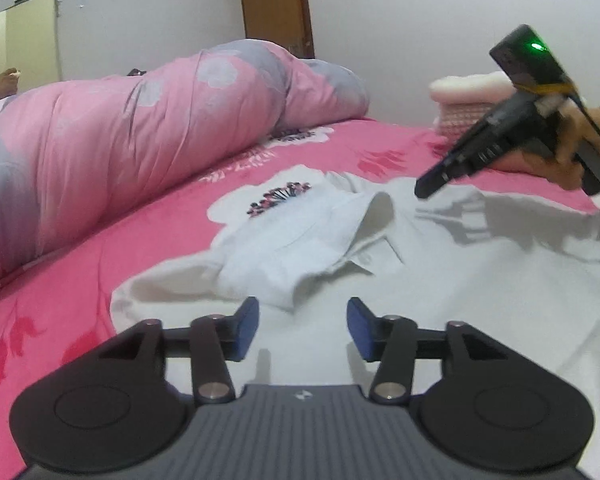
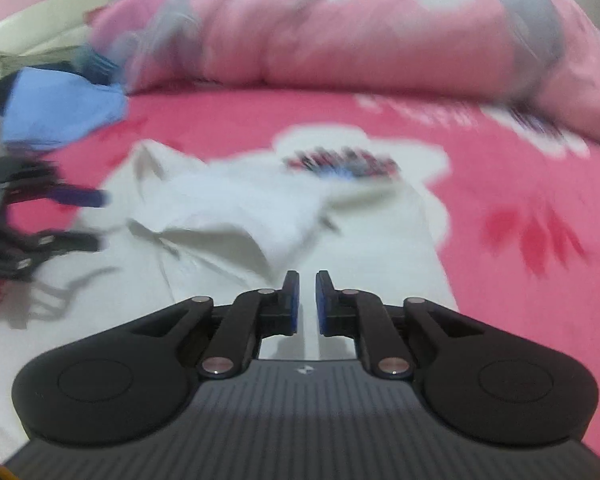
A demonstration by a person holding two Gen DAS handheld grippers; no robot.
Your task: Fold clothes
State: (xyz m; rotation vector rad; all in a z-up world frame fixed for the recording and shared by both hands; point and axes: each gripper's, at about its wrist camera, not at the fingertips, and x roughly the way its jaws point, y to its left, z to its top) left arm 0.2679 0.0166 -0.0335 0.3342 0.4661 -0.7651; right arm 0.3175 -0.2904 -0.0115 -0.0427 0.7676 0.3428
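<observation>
No readable text anywhere (white lettering on the pink bedsheet [image 1: 244, 160] is too blurred).

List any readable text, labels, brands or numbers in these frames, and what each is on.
No readable text in either view.
Left gripper body: a small pale logo mark, no letters.
Pink bedsheet: white marks near the pink duvet, too blurred to read.
White shirt: no print visible.

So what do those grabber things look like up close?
Each is black with a ribbed grey body, two round black discs, silver pivot pins and blue-padded jaws. That goes for the left gripper and the right gripper alike. From outside, the right one carries a small black box with a green light and a yellow band.
</observation>
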